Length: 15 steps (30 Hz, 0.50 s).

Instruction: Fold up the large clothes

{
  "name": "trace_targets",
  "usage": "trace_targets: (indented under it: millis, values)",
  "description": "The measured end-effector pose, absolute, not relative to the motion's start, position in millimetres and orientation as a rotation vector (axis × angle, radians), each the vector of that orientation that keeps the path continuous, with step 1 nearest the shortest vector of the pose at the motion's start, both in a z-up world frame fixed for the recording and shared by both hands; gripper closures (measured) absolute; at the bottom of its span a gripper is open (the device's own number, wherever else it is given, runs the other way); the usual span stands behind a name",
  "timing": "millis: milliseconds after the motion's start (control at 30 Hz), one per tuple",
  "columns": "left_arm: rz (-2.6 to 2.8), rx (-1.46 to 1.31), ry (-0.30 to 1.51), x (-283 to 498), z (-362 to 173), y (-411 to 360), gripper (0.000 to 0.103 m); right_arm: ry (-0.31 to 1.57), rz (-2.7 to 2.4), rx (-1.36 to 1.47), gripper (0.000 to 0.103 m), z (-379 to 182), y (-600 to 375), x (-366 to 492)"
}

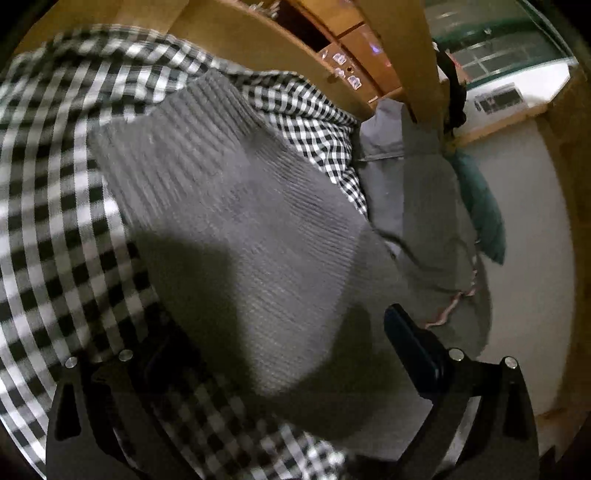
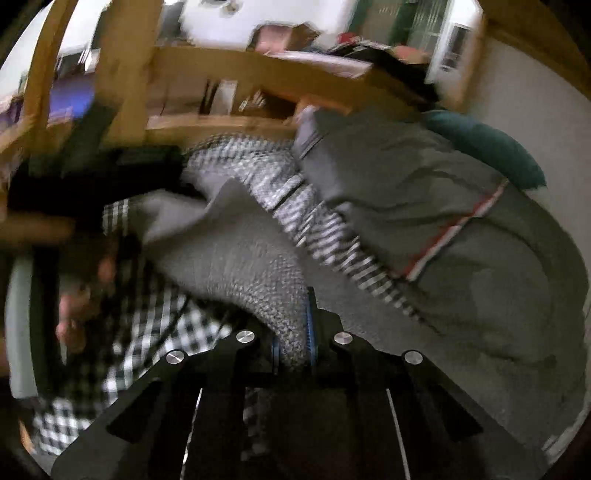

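Right gripper (image 2: 291, 332) clamped on grey knit (image 2: 236, 258); left gripper (image 1: 280, 365) spread wide over knit, checked cloth (image 1: 44, 206) at 9 o'clock.

I can read no text, label, brand or number in either of my views. The small pale shapes (image 1: 345, 68) on the wooden shelf unit (image 1: 258, 33) in my left view might carry marks, but they are too small and blurred to make out. My right view is smeared with motion, and nothing on the wooden furniture (image 2: 229, 74) there can be read.
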<state>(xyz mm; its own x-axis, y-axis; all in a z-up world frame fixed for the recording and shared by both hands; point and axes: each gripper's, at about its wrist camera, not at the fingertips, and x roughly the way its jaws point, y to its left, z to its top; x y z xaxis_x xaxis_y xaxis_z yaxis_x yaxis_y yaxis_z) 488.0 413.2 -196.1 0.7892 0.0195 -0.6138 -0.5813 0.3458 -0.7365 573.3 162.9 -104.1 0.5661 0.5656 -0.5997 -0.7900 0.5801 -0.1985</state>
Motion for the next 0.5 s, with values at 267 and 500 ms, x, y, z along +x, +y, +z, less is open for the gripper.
trace_targets:
  millis: [267, 500]
  values:
    - [0.236, -1.622, 0.338, 458, -213, 399, 0.005, 0.488, 0.855, -0.299, 0.092, -69, 127, 587]
    - [0.237, -1.695, 0.493, 444, -224, 332, 0.005, 0.522, 0.873, -0.239, 0.092, -61, 127, 598]
